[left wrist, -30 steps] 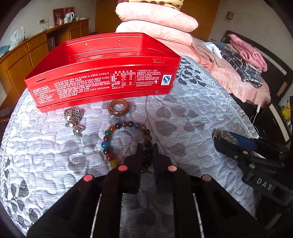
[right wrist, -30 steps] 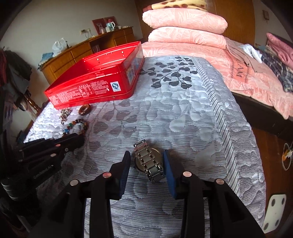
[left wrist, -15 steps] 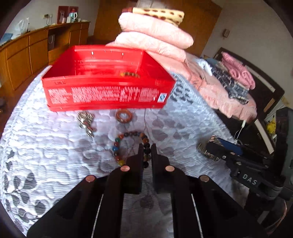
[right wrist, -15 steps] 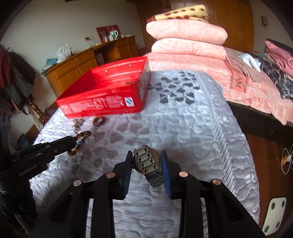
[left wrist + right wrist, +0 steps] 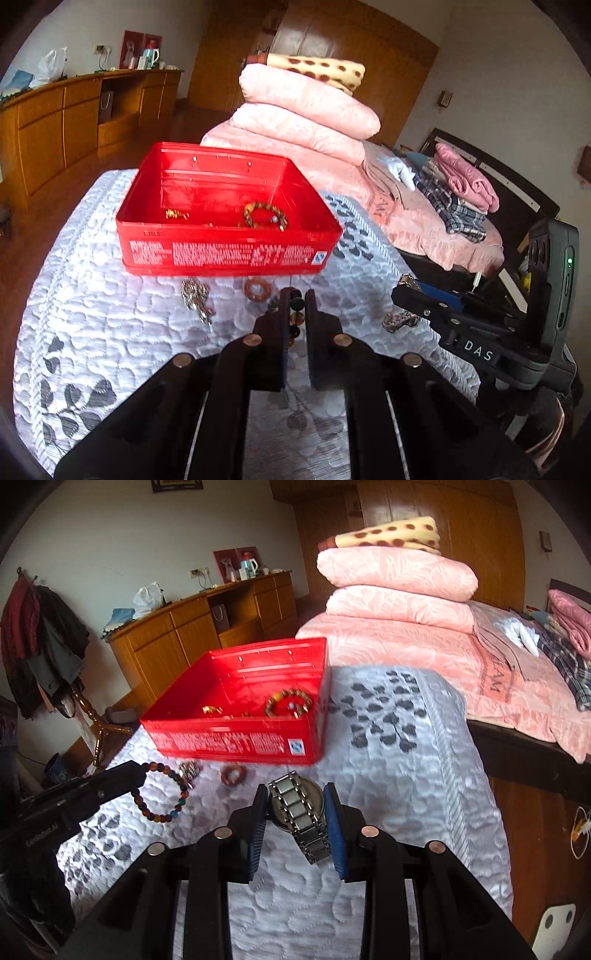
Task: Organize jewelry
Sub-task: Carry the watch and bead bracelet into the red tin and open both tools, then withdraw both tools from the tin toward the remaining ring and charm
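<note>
Left gripper: our left gripper [image 5: 296, 301] pinches the bead bracelet [image 5: 161, 791], its 2 fingers nearly together with only the beads between them.
Bracelet position: from the left wrist we see a few dark and amber beads in the narrow gap at the fingertips; from the right wrist the loop hangs from the tips above the quilt [image 5: 388, 775], just in front of the red tin [image 5: 225, 214].
Bracelet direction: the loop droops down and toward the right side from the pinch point.
Right gripper: our right gripper [image 5: 297, 805] clamps the watch [image 5: 299, 808], 1 blue pad pressed on each side of the round case.
Watch direction: the metal band runs lengthwise between the fingers, 1 end toward the tin, the other trailing back toward us and slightly right.
On the quilt: a brown ring [image 5: 257, 290] and a silver chain [image 5: 195, 299] lie just in front of the tin wall.
In the tin: a brown bead bracelet [image 5: 264, 218] and a small gold piece [image 5: 176, 214].
Change from 1 second ago: both pieces lay on the quilt then; now we hold each lifted, the tin's inside has come into view, and the right fingers have closed in on the watch case.
</note>
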`<state>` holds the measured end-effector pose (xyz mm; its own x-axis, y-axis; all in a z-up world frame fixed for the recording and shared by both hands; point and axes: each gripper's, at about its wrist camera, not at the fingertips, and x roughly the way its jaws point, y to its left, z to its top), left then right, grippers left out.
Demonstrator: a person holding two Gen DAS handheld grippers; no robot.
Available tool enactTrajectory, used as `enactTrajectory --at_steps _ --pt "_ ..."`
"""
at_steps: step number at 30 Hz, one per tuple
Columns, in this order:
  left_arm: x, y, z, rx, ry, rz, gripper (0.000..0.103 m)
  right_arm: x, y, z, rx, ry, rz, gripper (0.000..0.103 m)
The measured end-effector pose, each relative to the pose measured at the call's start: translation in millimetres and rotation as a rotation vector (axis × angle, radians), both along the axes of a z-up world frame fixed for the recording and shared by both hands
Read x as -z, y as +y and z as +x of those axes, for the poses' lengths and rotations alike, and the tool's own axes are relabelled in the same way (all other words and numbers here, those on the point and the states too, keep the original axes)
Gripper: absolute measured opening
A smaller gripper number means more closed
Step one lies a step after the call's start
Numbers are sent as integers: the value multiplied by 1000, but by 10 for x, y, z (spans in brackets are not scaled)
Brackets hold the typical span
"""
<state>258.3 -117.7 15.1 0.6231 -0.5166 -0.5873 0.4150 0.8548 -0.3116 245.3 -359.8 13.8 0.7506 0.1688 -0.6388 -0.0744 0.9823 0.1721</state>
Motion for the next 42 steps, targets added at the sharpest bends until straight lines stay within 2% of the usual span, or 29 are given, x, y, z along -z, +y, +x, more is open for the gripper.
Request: enactTrajectory --at_steps 10,17,23,28,36,37,38,39,40,42 --pt "-275 77 206 -41 -68 6 7 -296 89 272 -13 -70 26 30" --pt "-476 99 583 -64 -99 0 7 -494 183 598 -27 -107 31 30" --pt "-553 87 972 -79 -117 -3 7 -494 269 1029 -40 -107 61 30" --pt "-449 72 1238 -84 -102 6 7 -321 294 1402 -38 -71 86 30" --pt "-50 114 1607 -102 -18 26 7 26 328 1694 -29 13 79 31" --pt "-24 119 1631 -104 -10 26 7 47 332 1697 -22 13 74 33" --pt "7 119 1662 -107 2 27 7 47 333 1699 -19 9 71 41" --pt "27 116 1676 -109 7 29 8 41 326 1692 -16 5 68 43" --pt "39 127 1675 -116 8 31 10 28 321 1675 -11 -4 62 44" --pt "38 153 1671 -120 7 33 27 3 309 1647 -1 -13 54 46"
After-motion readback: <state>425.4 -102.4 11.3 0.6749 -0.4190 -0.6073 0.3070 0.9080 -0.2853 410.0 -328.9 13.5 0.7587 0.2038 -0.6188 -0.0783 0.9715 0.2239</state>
